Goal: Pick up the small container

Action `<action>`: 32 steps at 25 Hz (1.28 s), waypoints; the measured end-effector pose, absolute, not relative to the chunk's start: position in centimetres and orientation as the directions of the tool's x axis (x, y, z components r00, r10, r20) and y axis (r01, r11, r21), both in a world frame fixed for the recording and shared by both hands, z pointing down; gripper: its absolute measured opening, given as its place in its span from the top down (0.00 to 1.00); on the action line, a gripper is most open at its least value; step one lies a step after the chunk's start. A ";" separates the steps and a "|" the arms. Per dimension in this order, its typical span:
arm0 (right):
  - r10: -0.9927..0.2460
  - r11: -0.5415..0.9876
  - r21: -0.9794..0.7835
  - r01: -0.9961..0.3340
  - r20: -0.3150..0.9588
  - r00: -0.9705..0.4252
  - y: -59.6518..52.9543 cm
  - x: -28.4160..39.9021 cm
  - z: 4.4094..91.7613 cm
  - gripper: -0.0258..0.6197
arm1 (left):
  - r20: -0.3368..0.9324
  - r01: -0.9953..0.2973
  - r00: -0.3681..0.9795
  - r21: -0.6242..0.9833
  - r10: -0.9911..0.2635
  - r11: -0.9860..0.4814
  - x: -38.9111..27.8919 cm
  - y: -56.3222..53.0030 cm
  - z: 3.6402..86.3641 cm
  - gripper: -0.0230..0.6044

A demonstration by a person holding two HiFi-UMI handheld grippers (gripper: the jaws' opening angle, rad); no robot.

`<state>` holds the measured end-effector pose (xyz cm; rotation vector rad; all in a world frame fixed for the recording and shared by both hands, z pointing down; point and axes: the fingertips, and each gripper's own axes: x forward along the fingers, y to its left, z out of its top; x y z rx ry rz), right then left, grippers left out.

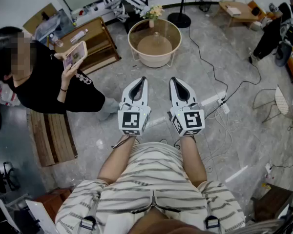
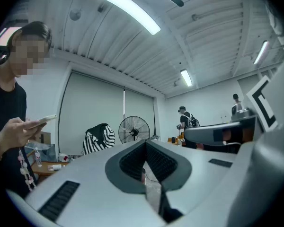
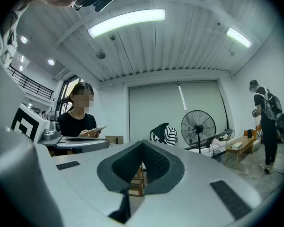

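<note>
Both grippers are held side by side in front of my lap, pointing forward over the grey floor. In the head view the left gripper [image 1: 143,79] and the right gripper [image 1: 173,79] each have their tips together and hold nothing. The left gripper view shows its jaws [image 2: 145,144] meeting at the tip, with only the room behind them. It is the same in the right gripper view [image 3: 142,145]. I cannot pick out a small container with certainty. A round glass-topped table [image 1: 136,30] ahead of the grippers carries a vase of flowers [image 1: 153,13].
A person in black [image 1: 44,82] sits at the left, looking at a phone, beside a wooden bench [image 1: 51,135]. A low wooden table [image 1: 90,40] stands behind them. A standing fan [image 1: 179,18] and floor cables [image 1: 219,106] lie ahead and right. Another person [image 3: 267,122] stands far right.
</note>
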<state>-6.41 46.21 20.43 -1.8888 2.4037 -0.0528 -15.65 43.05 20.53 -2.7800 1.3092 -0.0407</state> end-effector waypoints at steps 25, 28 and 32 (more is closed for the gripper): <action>-0.957 0.291 -0.122 -0.949 -0.054 -0.286 39.5 -1.0 23.4 0.94 | 0.038 -0.795 0.604 -0.038 -0.796 -0.605 -10.4 36.6 25.2 0.96; -0.957 0.291 -0.110 -0.950 -0.054 -0.287 35.0 -0.6 23.4 0.94 | 0.019 -0.795 0.605 -0.038 -0.796 -0.606 -9.8 31.8 25.0 0.96; -0.955 0.295 -0.091 -0.951 -0.053 -0.292 28.2 0.0 23.4 0.94 | 0.002 -0.795 0.606 -0.027 -0.796 -0.606 -9.0 24.8 24.6 0.96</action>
